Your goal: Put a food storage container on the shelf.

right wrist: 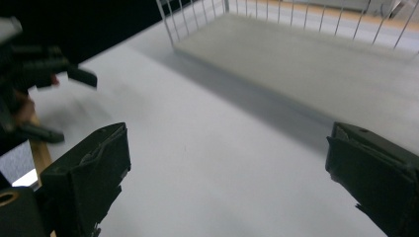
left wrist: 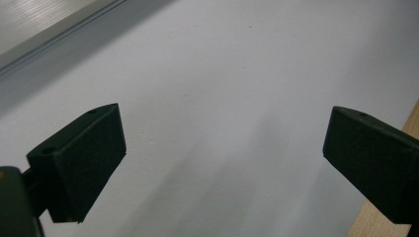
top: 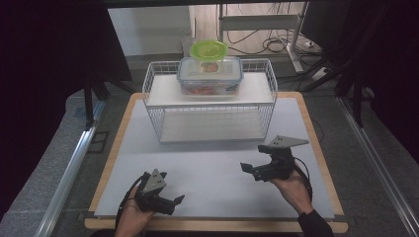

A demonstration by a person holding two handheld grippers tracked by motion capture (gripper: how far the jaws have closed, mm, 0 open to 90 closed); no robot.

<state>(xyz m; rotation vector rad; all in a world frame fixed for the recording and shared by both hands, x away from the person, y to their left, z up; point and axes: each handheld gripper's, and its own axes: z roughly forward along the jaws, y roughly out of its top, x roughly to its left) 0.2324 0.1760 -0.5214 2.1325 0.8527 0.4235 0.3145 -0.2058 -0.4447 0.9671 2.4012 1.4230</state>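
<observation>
My left gripper [top: 170, 192] is held low near the front left of the white mat [top: 212, 168]. Its jaws stand wide open over bare mat [left wrist: 222, 74], with nothing between the pads [left wrist: 91, 158]. My right gripper [top: 253, 159] hovers at the front right and points left, also wide open and empty [right wrist: 227, 163]. In the right gripper view the left gripper [right wrist: 44, 74] appears blurred at the far left. A white wire rack [top: 210, 101] stands at the back middle. On its top shelf sits a clear box with a blue-rimmed lid [top: 210, 74], with a green-lidded tub [top: 209, 49] at its far side.
The rack's lower shelf [right wrist: 306, 54] is bare and open toward me. The mat lies on a wooden board whose edge [left wrist: 380, 222] runs close to the left gripper. Dark floor, metal rails and cables surround the table.
</observation>
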